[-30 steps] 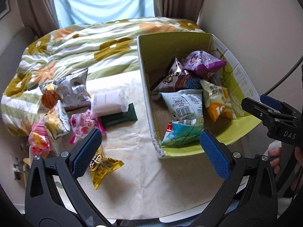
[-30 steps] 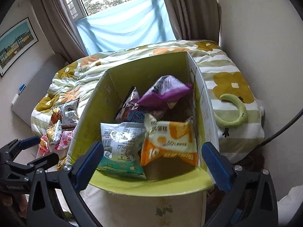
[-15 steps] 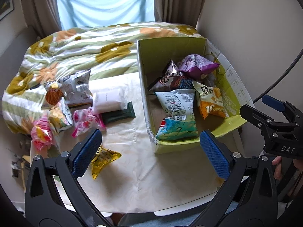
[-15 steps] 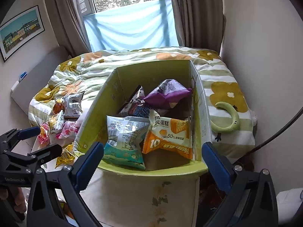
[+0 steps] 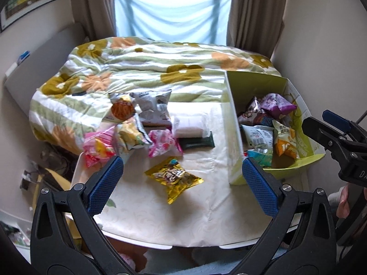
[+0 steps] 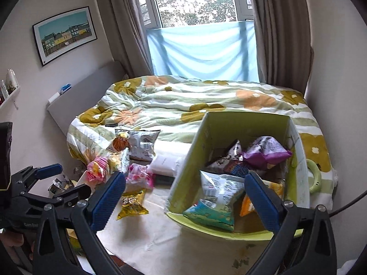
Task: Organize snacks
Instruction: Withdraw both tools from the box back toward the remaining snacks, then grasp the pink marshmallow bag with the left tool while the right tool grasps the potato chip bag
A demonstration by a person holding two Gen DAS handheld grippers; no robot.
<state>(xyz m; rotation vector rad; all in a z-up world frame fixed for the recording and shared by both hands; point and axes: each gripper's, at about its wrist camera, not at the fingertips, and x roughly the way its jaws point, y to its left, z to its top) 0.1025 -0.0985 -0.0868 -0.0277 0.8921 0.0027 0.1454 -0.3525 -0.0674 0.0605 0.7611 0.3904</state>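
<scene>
Both claws, left gripper (image 5: 182,181) and right gripper (image 6: 184,197), are held wide open and empty, the yellow snack packet (image 5: 173,177) lying on the table (image 5: 195,217) between the left's pads, the green box (image 6: 229,235) below the right's

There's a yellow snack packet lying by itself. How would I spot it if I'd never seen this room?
Start at the white table at the foot of the flowered bed, with the green cardboard box on its right side. Left of the box, the yellow packet lies nearest the table's front edge. It lies alone, apart from the pile of pink, silver and dark packets behind it.
</scene>
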